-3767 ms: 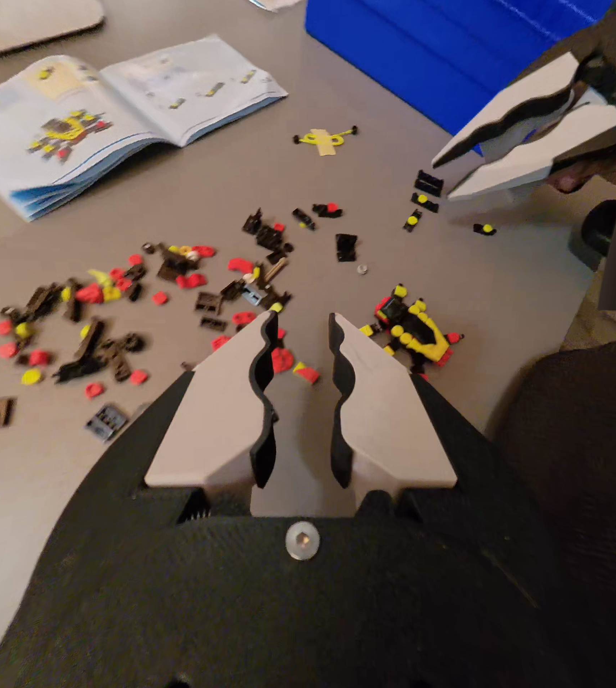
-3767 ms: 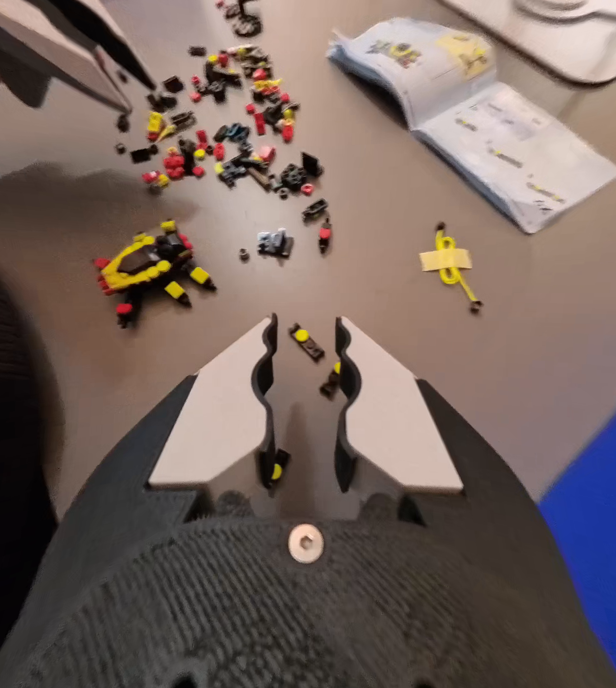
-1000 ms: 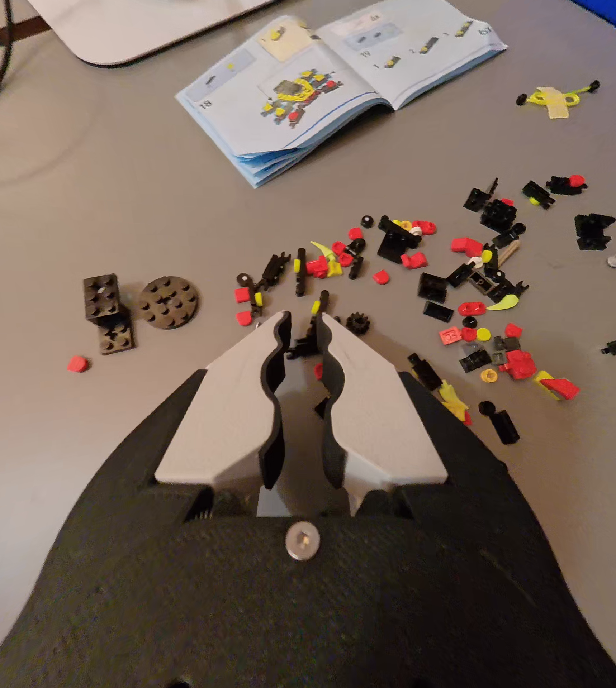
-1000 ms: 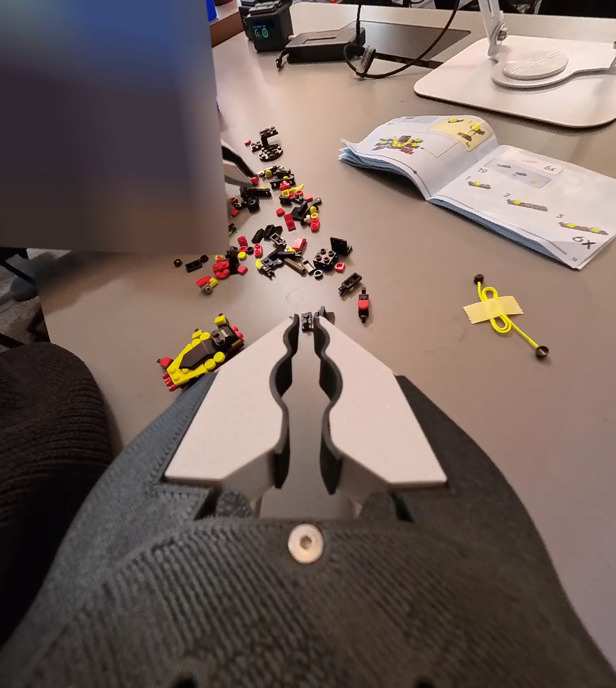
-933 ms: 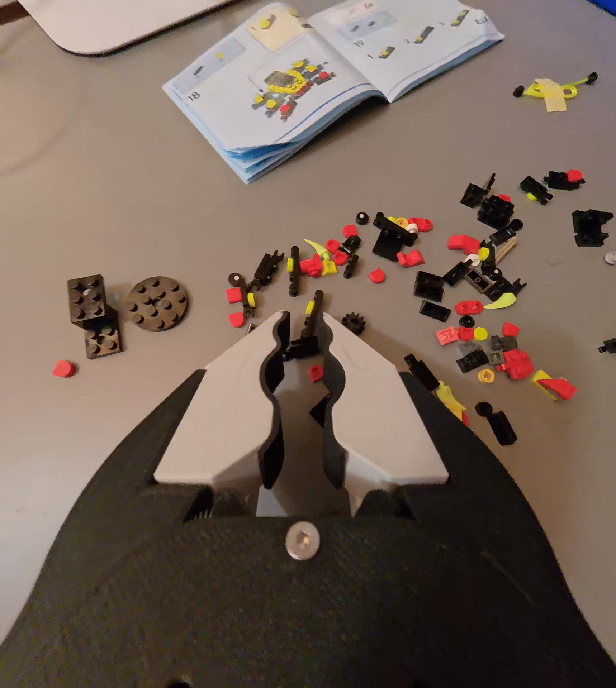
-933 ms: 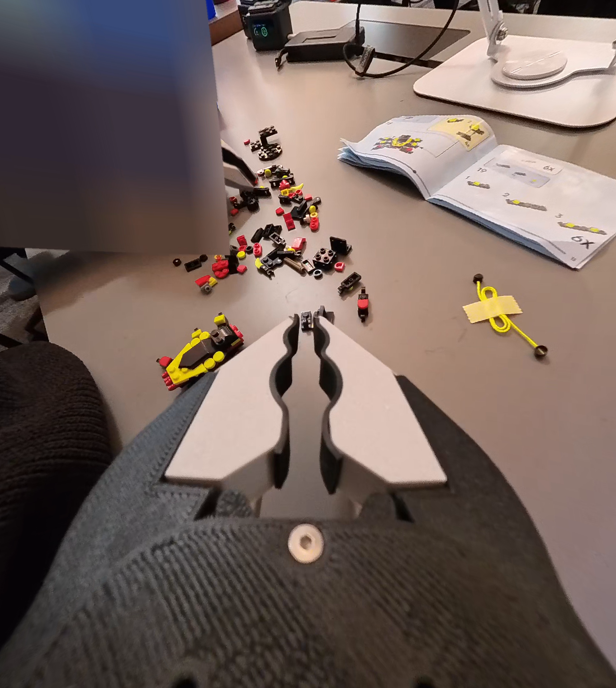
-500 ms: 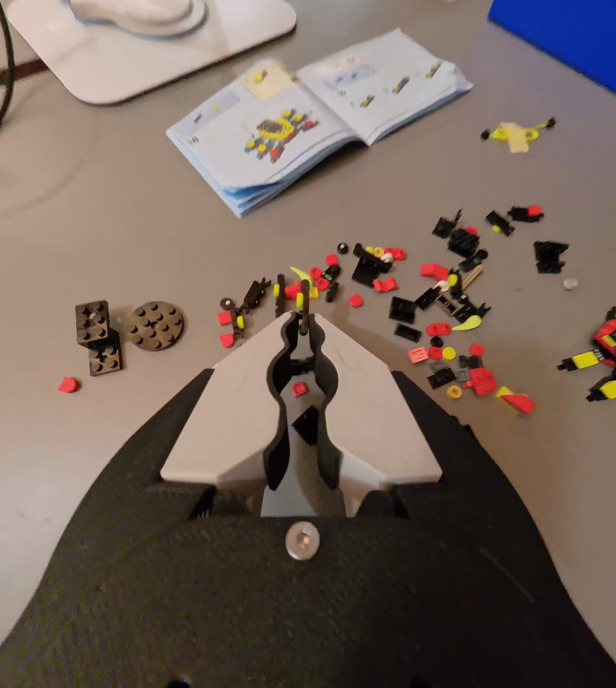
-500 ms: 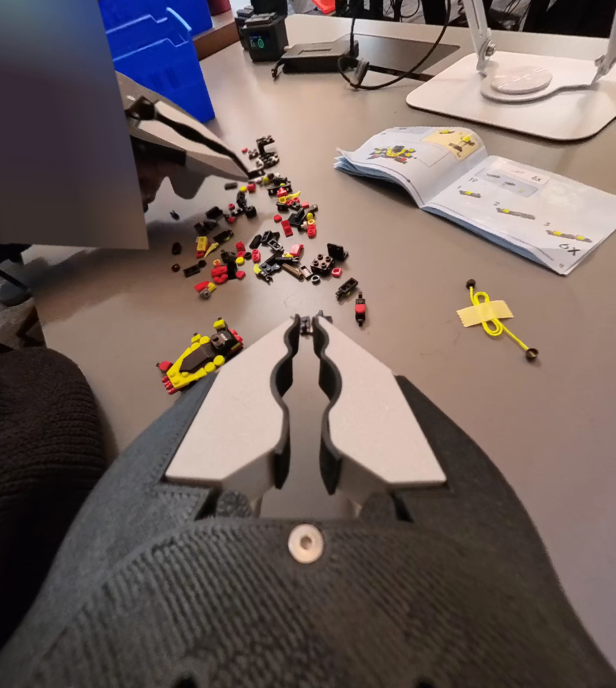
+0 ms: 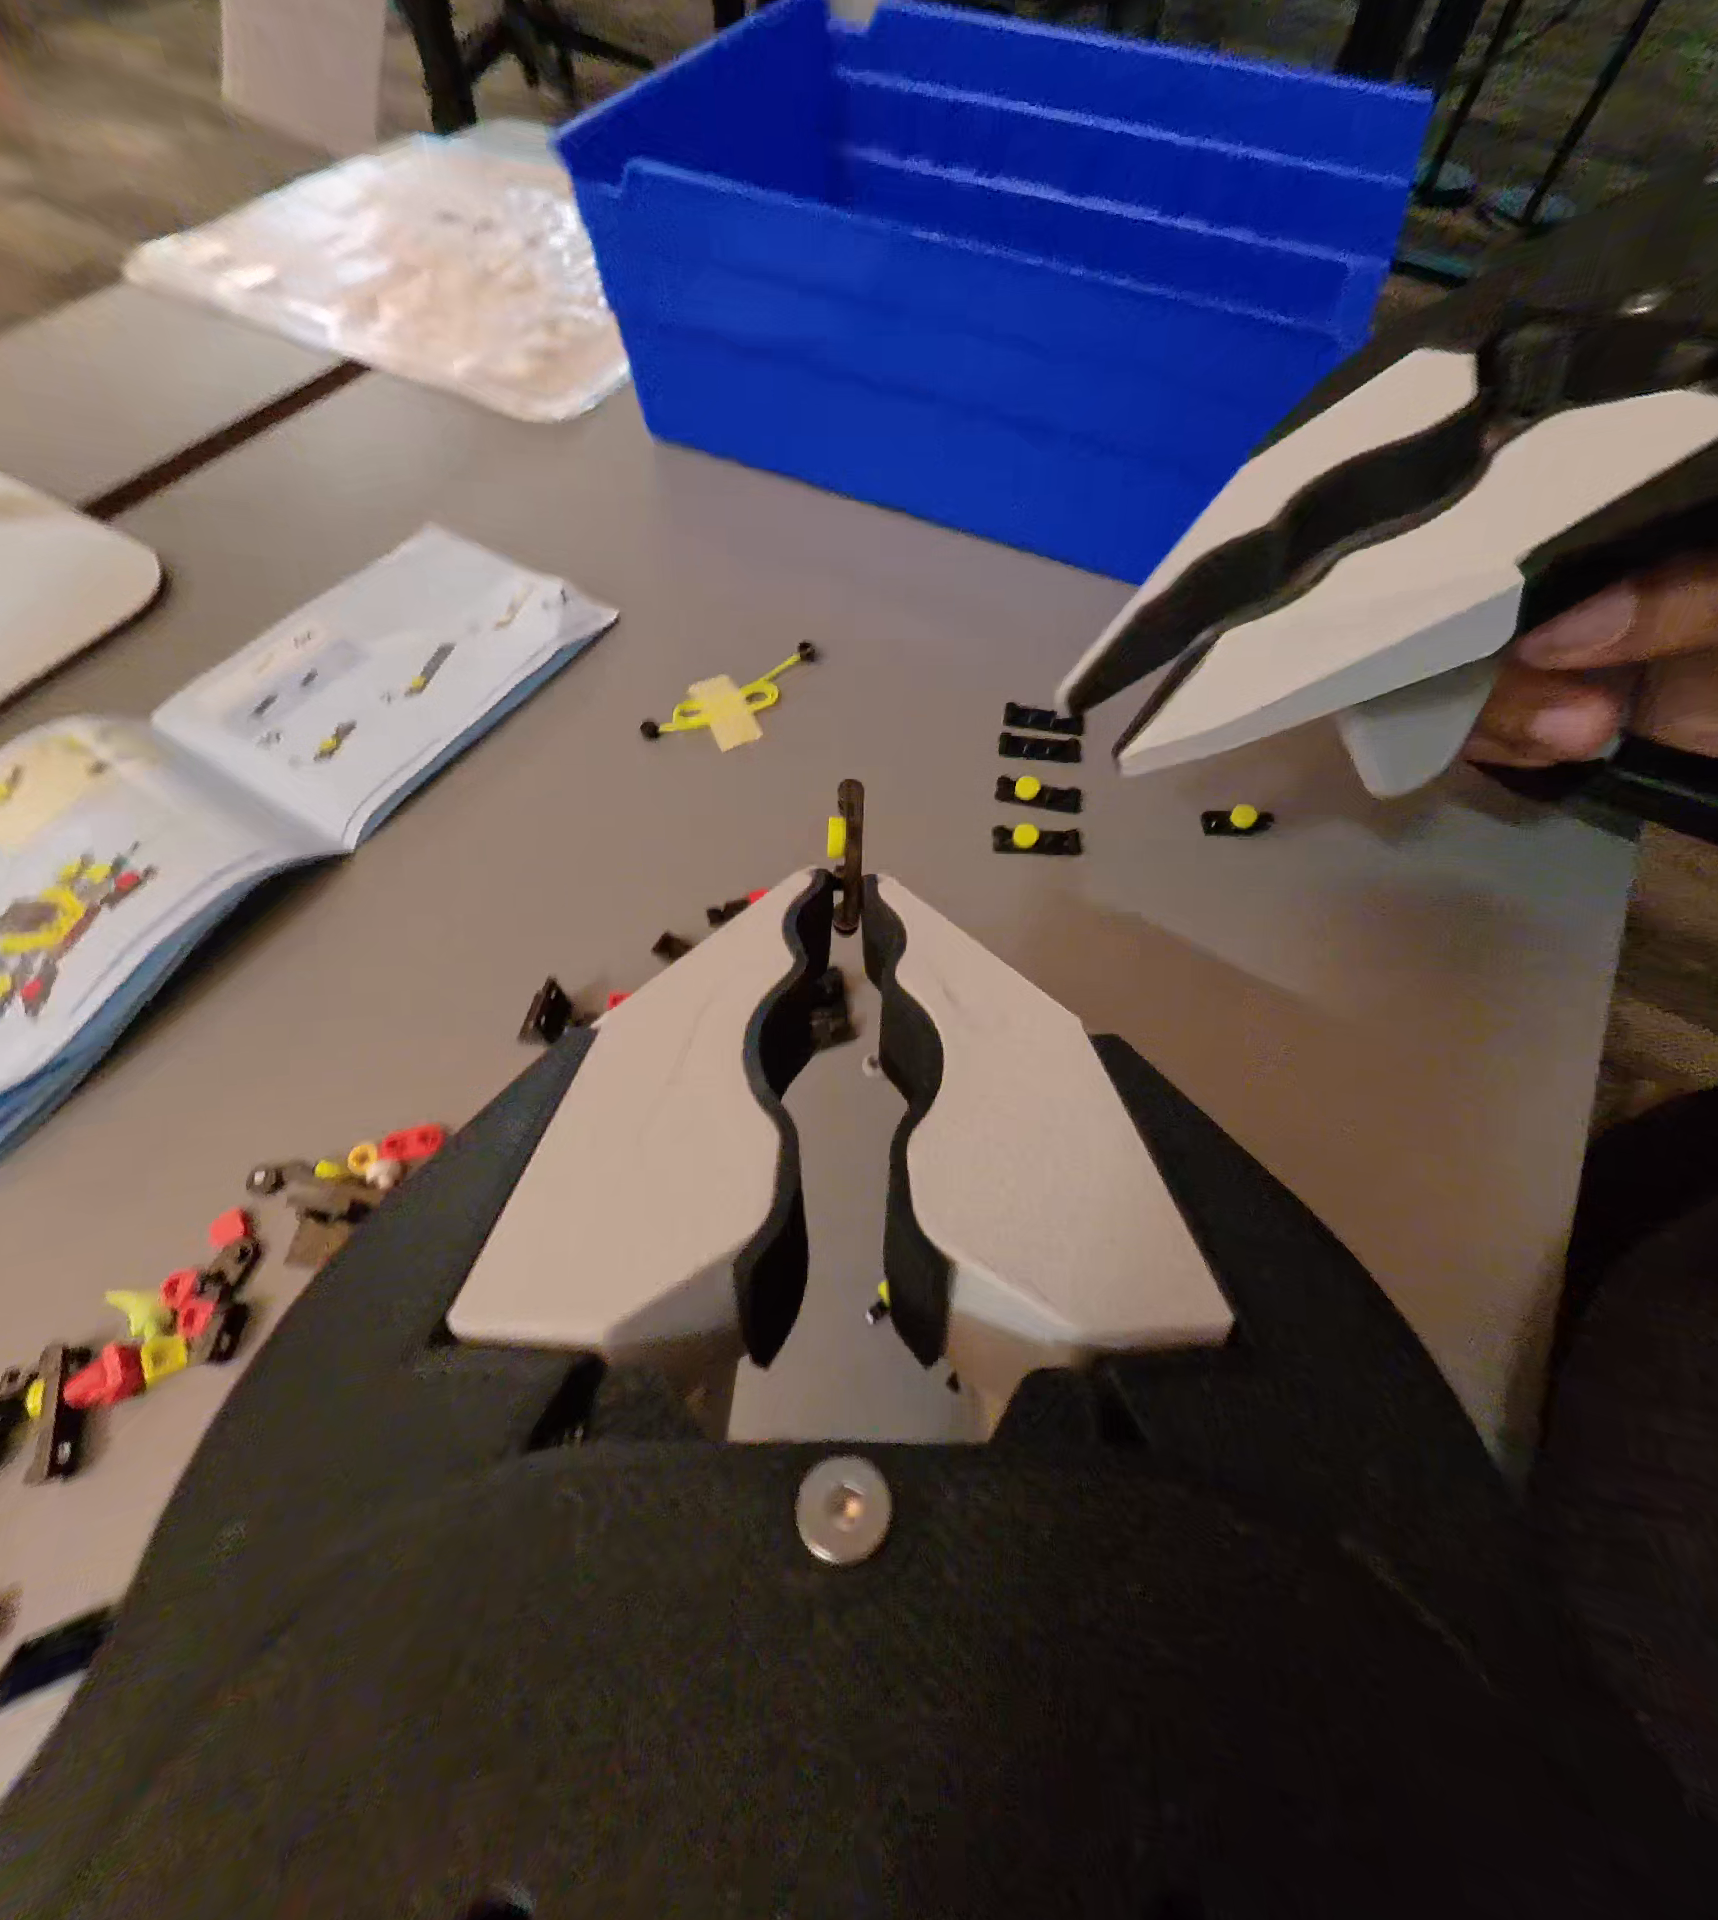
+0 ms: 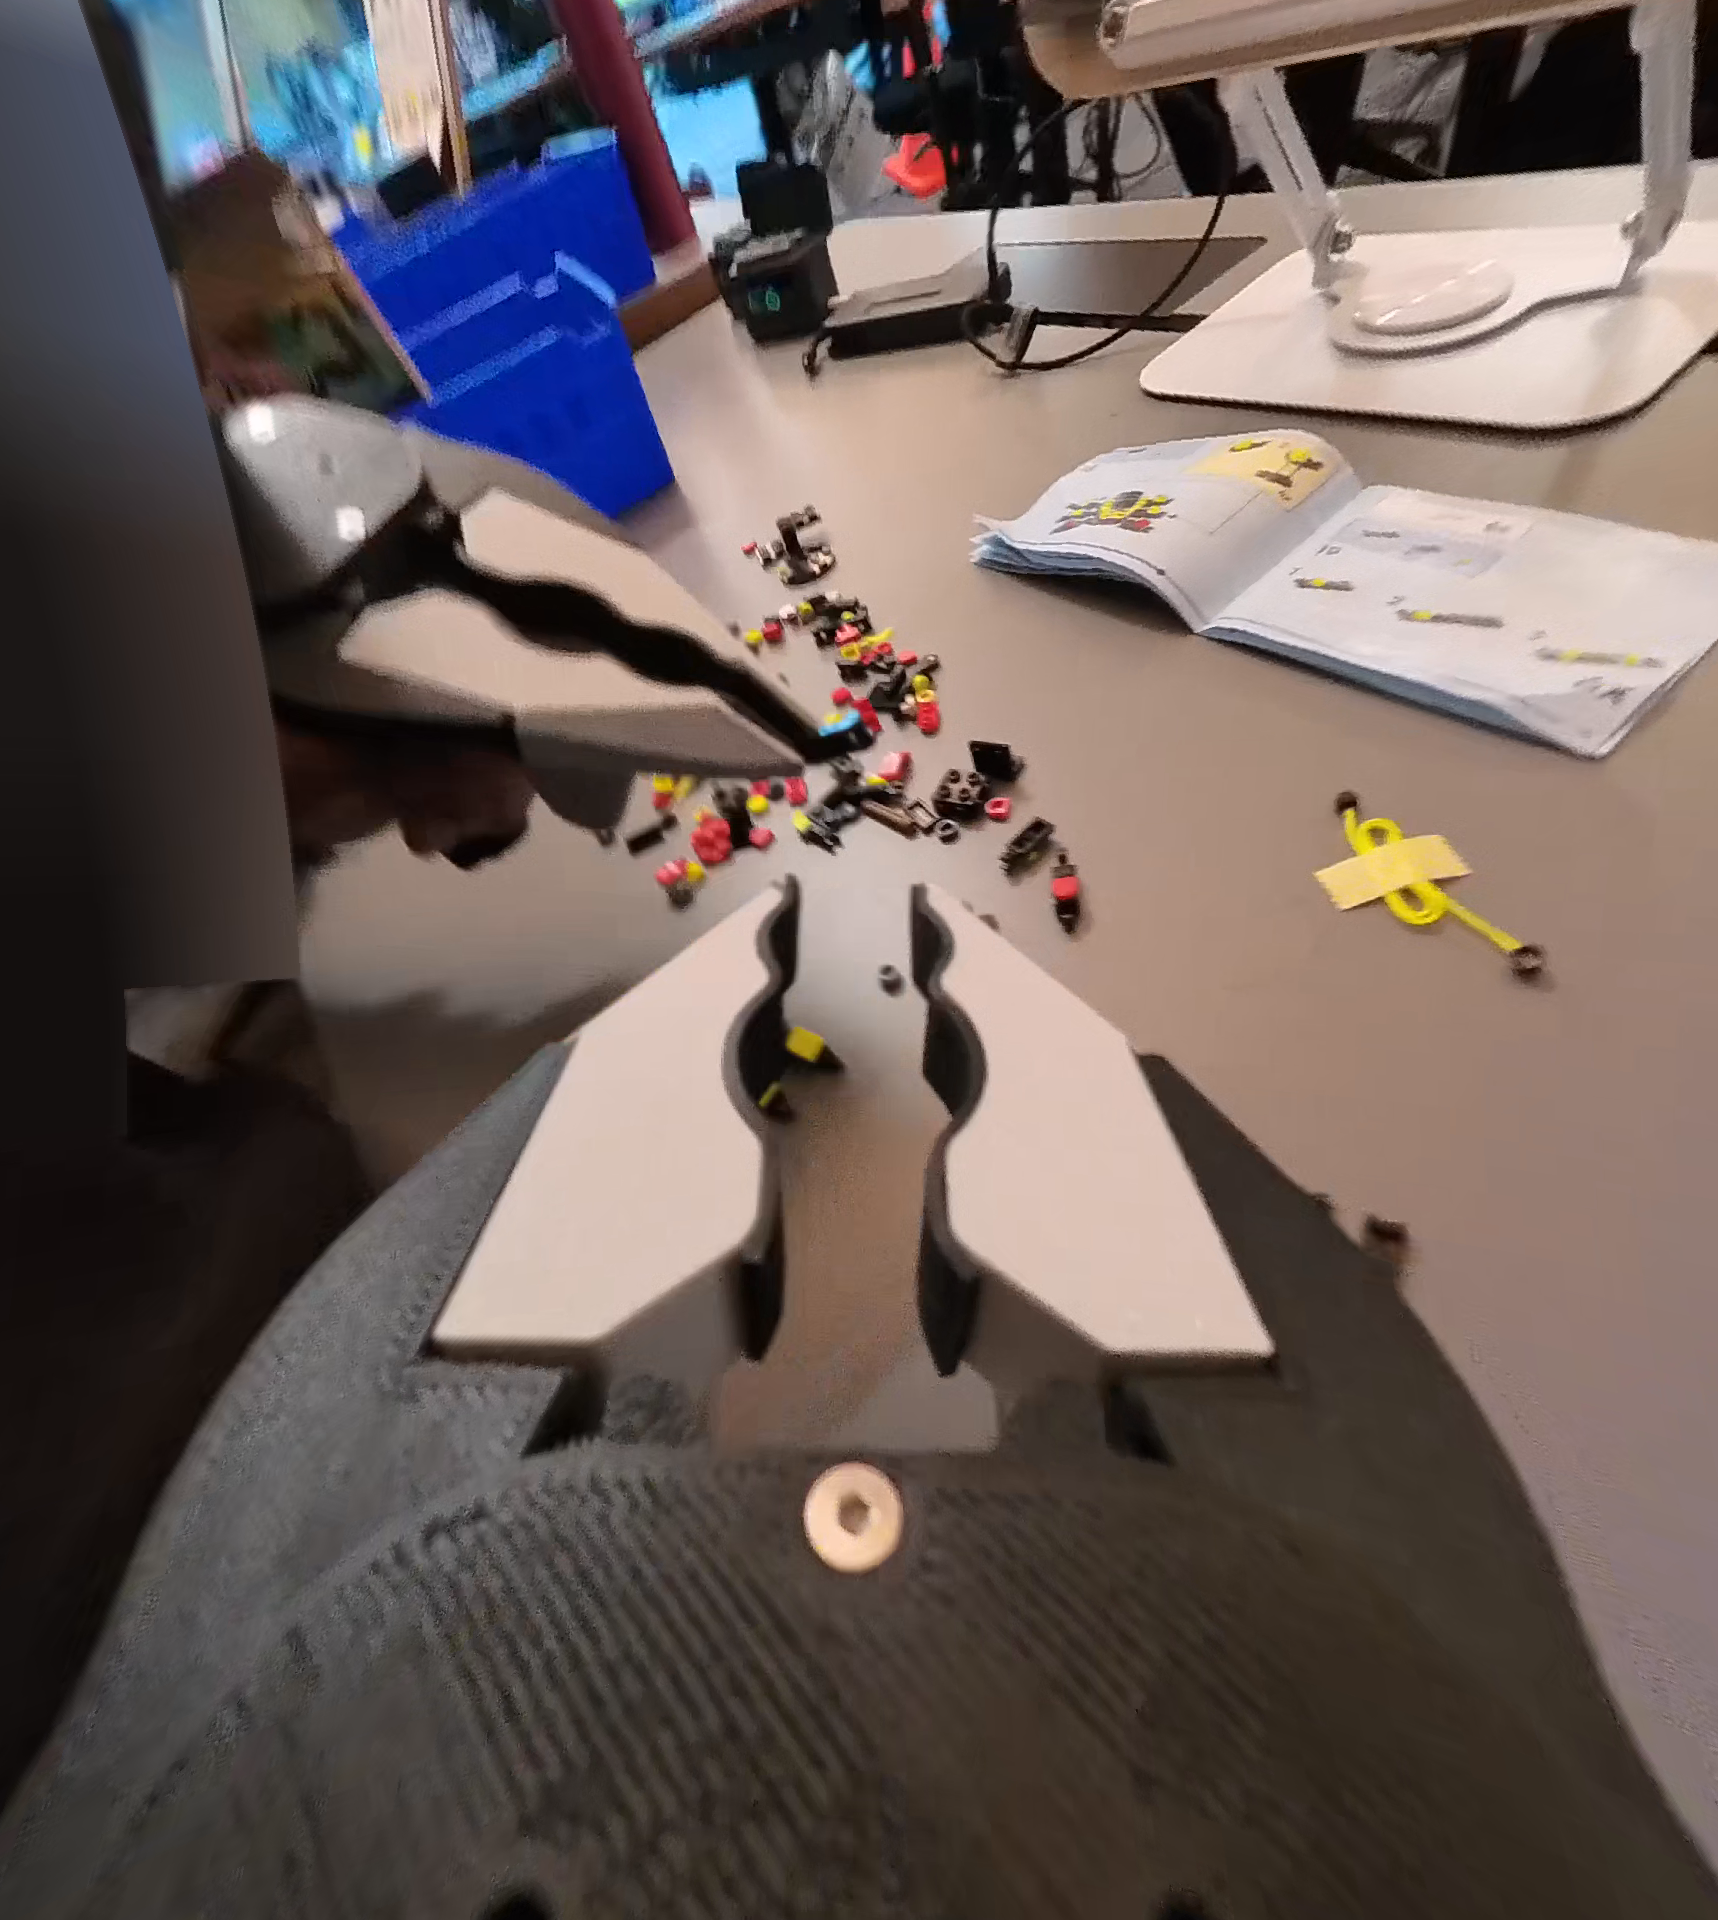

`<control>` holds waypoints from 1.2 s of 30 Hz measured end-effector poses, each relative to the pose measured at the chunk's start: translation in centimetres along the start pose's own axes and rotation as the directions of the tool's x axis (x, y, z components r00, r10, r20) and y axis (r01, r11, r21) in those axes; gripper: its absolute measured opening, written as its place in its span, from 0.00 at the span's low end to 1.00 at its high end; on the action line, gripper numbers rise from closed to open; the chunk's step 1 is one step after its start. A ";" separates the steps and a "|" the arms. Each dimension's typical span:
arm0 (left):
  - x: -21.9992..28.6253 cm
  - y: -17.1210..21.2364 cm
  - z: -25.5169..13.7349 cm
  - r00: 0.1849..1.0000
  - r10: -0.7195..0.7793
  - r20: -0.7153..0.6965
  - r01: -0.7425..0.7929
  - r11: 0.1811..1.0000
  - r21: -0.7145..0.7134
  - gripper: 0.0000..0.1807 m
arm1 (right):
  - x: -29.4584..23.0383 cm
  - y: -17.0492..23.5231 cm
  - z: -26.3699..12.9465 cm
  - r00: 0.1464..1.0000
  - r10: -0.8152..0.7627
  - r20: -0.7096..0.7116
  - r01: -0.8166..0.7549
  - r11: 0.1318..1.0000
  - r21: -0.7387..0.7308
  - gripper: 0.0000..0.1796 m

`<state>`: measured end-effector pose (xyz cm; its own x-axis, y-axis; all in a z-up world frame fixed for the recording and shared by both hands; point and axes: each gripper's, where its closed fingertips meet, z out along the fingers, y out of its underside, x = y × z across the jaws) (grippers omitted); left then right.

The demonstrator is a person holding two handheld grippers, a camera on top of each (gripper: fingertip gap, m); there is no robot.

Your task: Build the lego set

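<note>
Left gripper (image 9: 847,902) clamped on black-and-yellow rod (image 9: 847,844); right gripper (image 10: 853,906) parted, empty, above bare table (image 10: 1354,1091).

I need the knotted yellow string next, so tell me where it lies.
In the left wrist view the yellow string lies taped on the grey table, between the open booklet and the row of small black plates, before the blue bin.

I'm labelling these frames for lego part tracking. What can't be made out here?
- Left wrist view: the loose bricks bottom left are blurred; the left gripper covers the rest.
- Right wrist view: the yellow piece is half hidden behind the right gripper's fingers.
</note>
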<state>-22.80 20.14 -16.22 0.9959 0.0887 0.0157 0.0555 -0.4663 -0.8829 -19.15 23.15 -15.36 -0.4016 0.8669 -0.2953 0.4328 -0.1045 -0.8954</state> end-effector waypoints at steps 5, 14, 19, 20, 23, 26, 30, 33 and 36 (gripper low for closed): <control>2.2 -1.0 0.2 0.996 0.095 -0.004 -0.094 0.992 0.088 0.02 | -0.9 0.0 0.6 0.895 0.411 0.174 -0.425 0.904 0.052 0.19; 4.4 -0.9 0.0 0.986 0.155 -0.066 -0.146 0.982 0.116 0.02 | -1.7 -0.7 0.8 0.703 0.606 0.371 -0.662 0.749 0.033 0.15; 4.6 -1.1 -0.3 0.985 0.154 -0.079 -0.142 0.979 0.144 0.04 | -2.0 -0.7 0.7 0.697 0.601 0.391 -0.657 0.754 0.011 0.04; 4.6 -1.2 -0.4 0.986 0.140 -0.088 -0.126 0.981 0.148 0.04 | -2.0 -0.8 0.6 0.703 0.593 0.393 -0.649 0.761 0.014 0.03; 4.9 -1.0 -0.4 0.985 0.058 -0.162 -0.034 0.989 0.144 0.10 | -2.1 -1.4 0.0 0.716 0.555 0.424 -0.622 0.783 0.025 0.03; 5.8 -1.8 -1.1 0.929 -0.131 -0.345 0.193 0.970 0.150 0.13 | -2.6 -1.6 -0.7 0.743 0.489 0.457 -0.558 0.830 0.020 0.03; 6.9 -3.5 -2.9 0.659 -0.382 -0.648 0.533 0.845 0.044 0.16 | -3.8 -2.8 -2.1 0.782 0.347 0.518 -0.442 0.895 0.066 0.03; 7.3 -4.5 -4.5 0.419 -0.457 -0.784 0.674 0.736 -0.069 0.11 | -4.9 -3.5 -3.0 0.820 0.204 0.534 -0.318 0.939 0.131 0.03; 8.1 -5.2 -5.6 0.226 -0.478 -0.849 0.721 0.668 -0.184 0.03 | -6.6 -4.3 -3.9 0.833 0.054 0.551 -0.201 0.957 0.210 0.03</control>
<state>-14.67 18.33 -8.92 0.2585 -0.5047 0.8237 0.7683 -0.4094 -0.4920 -15.21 19.80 -8.29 -0.7555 0.4480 -0.4780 0.3250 -0.3771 -0.8673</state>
